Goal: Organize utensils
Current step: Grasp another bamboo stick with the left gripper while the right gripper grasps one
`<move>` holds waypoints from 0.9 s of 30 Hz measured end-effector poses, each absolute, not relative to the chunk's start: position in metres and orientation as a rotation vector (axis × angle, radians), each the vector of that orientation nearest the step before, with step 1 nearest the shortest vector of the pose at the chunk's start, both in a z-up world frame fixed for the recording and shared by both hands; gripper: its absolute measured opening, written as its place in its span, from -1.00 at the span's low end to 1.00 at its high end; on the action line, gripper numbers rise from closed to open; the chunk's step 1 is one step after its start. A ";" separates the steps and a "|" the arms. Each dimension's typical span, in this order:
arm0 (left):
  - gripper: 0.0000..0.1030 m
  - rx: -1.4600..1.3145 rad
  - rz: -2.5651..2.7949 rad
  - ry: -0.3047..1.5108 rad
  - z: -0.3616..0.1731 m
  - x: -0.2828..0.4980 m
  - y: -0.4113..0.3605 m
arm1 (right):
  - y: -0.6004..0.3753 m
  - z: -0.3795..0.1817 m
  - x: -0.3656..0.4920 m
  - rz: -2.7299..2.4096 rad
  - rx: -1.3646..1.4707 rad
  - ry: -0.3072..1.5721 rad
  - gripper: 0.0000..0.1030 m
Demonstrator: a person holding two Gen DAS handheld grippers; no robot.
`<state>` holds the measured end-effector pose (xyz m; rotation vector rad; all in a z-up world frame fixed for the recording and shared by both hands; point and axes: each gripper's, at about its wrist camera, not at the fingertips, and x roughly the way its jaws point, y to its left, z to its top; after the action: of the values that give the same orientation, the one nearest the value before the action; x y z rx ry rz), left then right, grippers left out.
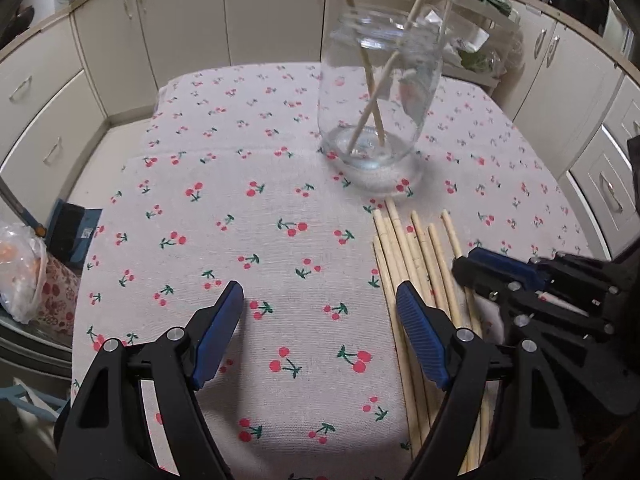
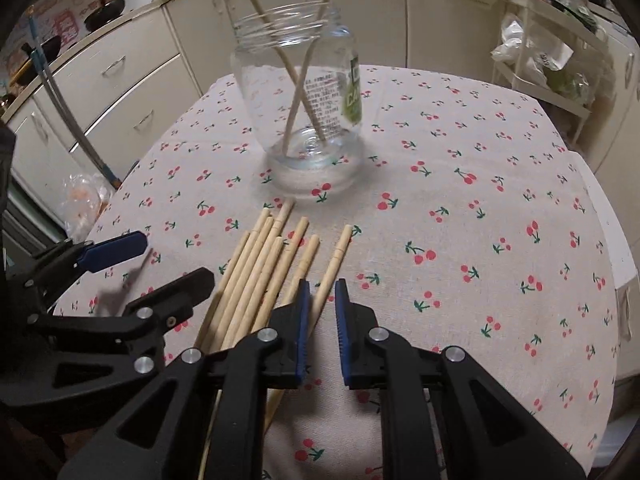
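- Right gripper (image 2: 321,296) narrowed around rightmost chopstick (image 2: 335,263); firm contact unclear, so it may slip on lifting.
- Left gripper (image 1: 320,312) wide, empty.
- Glass jar (image 2: 298,92) could tip if struck.

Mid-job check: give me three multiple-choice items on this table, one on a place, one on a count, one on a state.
1. Where do the loose chopsticks lie?
A. on the cloth, nearer the cameras than the jar
B. behind the jar
C. on the floor

2. How many sticks stand in the jar?
A. none
B. two
C. six

3. The left tool is:
A. shut on a chopstick
B. shut on the jar
C. open and empty

Answers:
1 A, the pile lies on the near side of the jar in both views.
2 B, two crossed sticks show through the glass.
3 C, only cloth shows between its spread fingers.
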<state>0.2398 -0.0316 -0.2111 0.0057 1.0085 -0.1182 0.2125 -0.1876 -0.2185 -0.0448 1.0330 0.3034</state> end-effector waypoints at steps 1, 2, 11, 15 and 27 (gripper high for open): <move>0.45 0.008 -0.121 1.009 -0.211 0.239 -0.032 | -0.191 -0.218 0.213 0.296 -0.041 1.038 -0.73; 0.45 0.018 -0.123 1.010 -0.211 0.239 -0.033 | -0.194 -0.218 0.213 0.294 -0.038 1.039 -0.73; 0.44 0.104 -0.104 1.037 -0.214 0.241 -0.036 | -0.200 -0.219 0.215 0.303 -0.007 1.032 -0.73; 0.07 0.118 -0.126 1.041 -0.214 0.246 -0.044 | -0.199 -0.218 0.216 0.311 -0.016 1.036 -0.72; -0.70 0.098 -0.216 1.095 -0.210 0.256 -0.055 | -0.195 -0.217 0.221 0.290 -0.055 1.053 -0.80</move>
<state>0.2556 -0.0555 -0.2105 0.0983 1.0954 -0.2161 0.2211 -0.1954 -0.2168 -0.0549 1.0528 0.2898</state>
